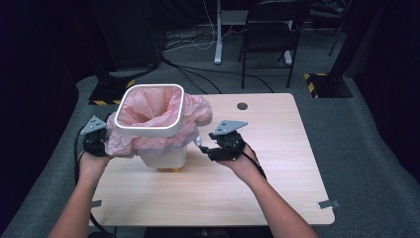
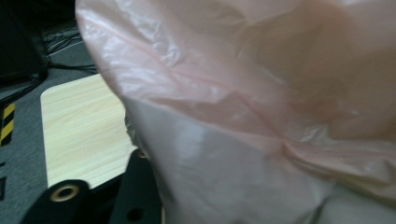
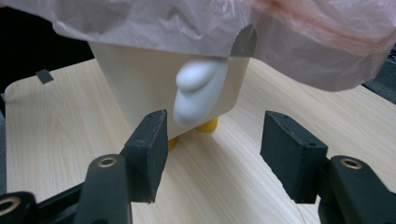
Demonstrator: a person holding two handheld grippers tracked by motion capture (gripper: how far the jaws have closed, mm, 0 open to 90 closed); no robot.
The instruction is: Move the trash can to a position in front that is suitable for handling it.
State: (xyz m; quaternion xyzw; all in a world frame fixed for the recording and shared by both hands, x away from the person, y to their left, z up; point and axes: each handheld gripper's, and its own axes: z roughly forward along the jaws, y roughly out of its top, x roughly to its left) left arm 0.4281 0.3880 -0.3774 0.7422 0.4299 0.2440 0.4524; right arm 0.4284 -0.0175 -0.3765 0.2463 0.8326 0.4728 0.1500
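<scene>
- High view: a white plastic waste bin with rounded square rim [image 1: 151, 130] is standing on the pale wooden table [image 1: 277, 163], toward its ten o'clock area, on small yellow feet [image 1: 169, 169]. A thin pink plastic bin liner [image 1: 198, 113] is lining the mouth and billowing loose over the rim on every side. The left gripper [image 1: 95, 140] is sitting at the bin's nine o'clock, pressed into the hanging film; the right gripper [image 1: 212, 148] is waiting at its three o'clock, just beside the wall. The bin is looking top-heavy, so a sideways tug on the liner is likely tipping or sliding it.
- Left gripper view: the liner is draping across the lens, hiding the fingertips, so I cannot tell whether the jaws are pinching film or standing apart. A blind pull here is risking a tear in the thin plastic, or dragging the liner off the rim.
- Right gripper view: the jaws are standing wide apart with nothing between them, aiming at the bin wall and a white rounded knob [image 3: 196, 91] at twelve o'clock, under the liner's hem [image 3: 299, 51]. Closing now is risking catching the knob instead of film.
</scene>
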